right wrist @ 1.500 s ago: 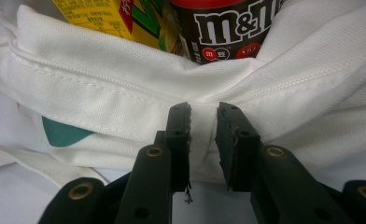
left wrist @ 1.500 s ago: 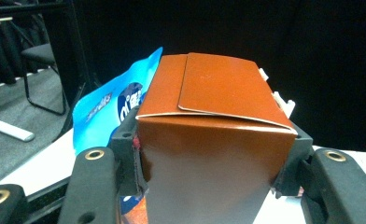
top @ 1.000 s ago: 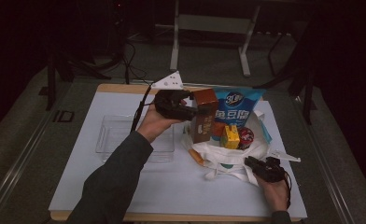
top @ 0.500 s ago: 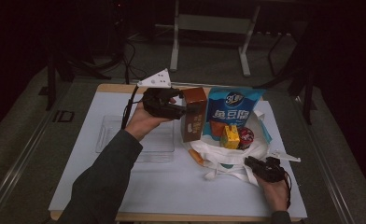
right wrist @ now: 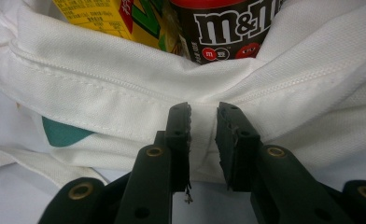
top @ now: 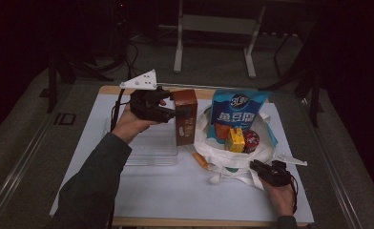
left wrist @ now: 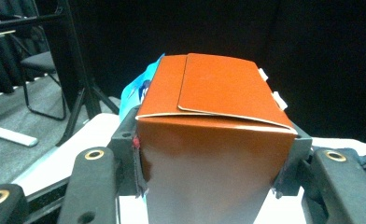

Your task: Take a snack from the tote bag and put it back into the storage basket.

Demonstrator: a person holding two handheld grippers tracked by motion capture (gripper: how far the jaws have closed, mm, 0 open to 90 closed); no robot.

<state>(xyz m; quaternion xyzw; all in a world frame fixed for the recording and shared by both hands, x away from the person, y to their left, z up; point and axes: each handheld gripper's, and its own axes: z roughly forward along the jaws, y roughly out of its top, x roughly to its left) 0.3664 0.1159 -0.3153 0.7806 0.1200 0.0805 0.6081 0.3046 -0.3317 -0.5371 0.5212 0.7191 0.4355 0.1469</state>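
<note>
- Brown carton (top: 185, 117) upright on the white table (top: 166, 191), clamped between the jaws of the left gripper (top: 178, 113); flat folded top seen close from the left gripper view (left wrist: 214, 88), both pads pressed against its side walls.
- Gripped high on the carton's sides, probably to keep it vertical while carried; base seems to rest on or just above the table, hard to tell which.
- Directly beyond that gripper's tips, past the carton: white cloth bag (top: 233, 157), mouth open and sagging.
- Inside the bag: blue snack packet (top: 237, 112) standing tallest at the far side, yellow juice box (top: 234, 139) and dark round chocolate tub (top: 250, 140) side by side in front of it.
- Right gripper (top: 259, 167) low at the bag's near edge, clenched on a fold of the white fabric (right wrist: 203, 116); cloth pinched between the two pads, likely to hold the mouth steady and open for loading or unloading.
- Just above those pads, juice box (right wrist: 111, 18) and tub (right wrist: 223, 28) leaning against the bag wall.
- Under the left forearm, behind the left gripper: clear shallow tray (top: 151, 150) flat on the table.
- Small orange item (top: 200, 160) on the table beside the bag, kind unclear.
</note>
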